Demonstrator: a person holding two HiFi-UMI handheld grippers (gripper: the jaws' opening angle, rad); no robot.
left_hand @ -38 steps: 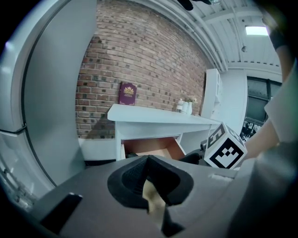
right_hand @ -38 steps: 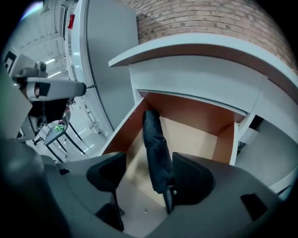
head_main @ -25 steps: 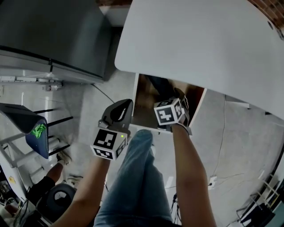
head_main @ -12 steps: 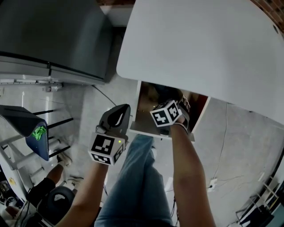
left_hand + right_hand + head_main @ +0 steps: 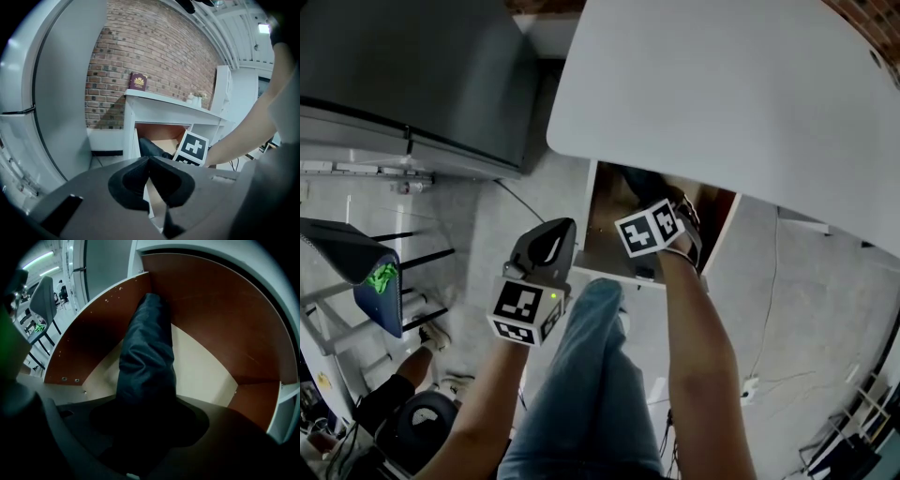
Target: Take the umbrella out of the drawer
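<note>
In the open drawer point(image 5: 206, 371), the right gripper point(image 5: 146, 425), fingers just closing, pinched the dark folded umbrella point(image 5: 146, 352); the left gripper point(image 5: 151, 178) hovered outside, fingers pressed together.

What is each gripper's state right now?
Left gripper: closed, empty.
Right gripper: jaws have just been closing, now gripping the umbrella.

the umbrella point(image 5: 146, 357)'s near end vanishes in shadow inside the right gripper point(image 5: 147, 423).

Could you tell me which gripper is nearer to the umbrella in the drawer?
Right. The right gripper is inside the drawer, its jaws just closing round the umbrella; the left gripper hangs outside, beside the drawer's left front corner.
</note>
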